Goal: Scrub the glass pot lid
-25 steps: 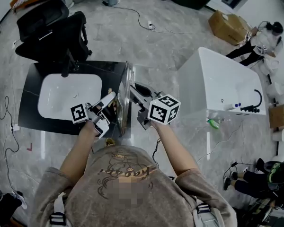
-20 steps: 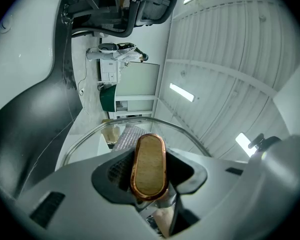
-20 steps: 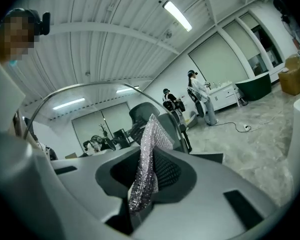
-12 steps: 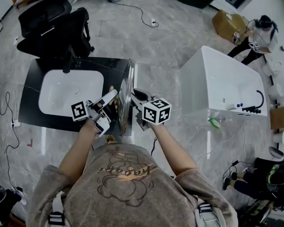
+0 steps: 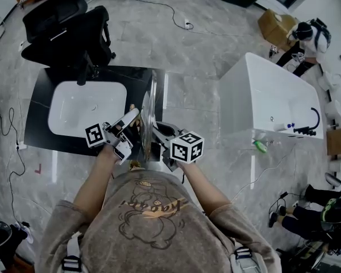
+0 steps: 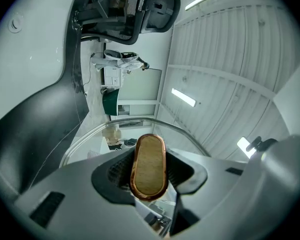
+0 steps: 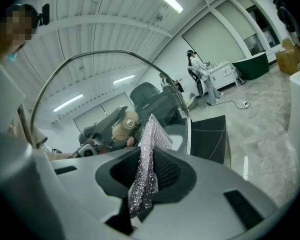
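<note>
The glass pot lid (image 5: 147, 110) stands on edge over the counter's right end, seen edge-on in the head view. My left gripper (image 5: 134, 124) is shut on its oblong wooden knob (image 6: 149, 166), and the steel rim (image 6: 166, 126) arcs beyond the jaws. My right gripper (image 5: 158, 135) is shut on a silvery scrubbing cloth (image 7: 146, 164) at the lid's other face, low on the glass. In the right gripper view the lid's glass (image 7: 90, 89) fills the scene, and the knob (image 7: 124, 124) shows through it.
A white sink basin (image 5: 85, 107) sits in a black counter (image 5: 38, 127) left of the lid. A black office chair (image 5: 68, 27) stands behind it. A white bathtub (image 5: 267, 101) is at the right, with a cardboard box (image 5: 275, 21) and people beyond. Cables lie on the floor.
My right gripper has slid with the cloth down the lid's face, toward my body. The left gripper and the lid have stayed in place.
</note>
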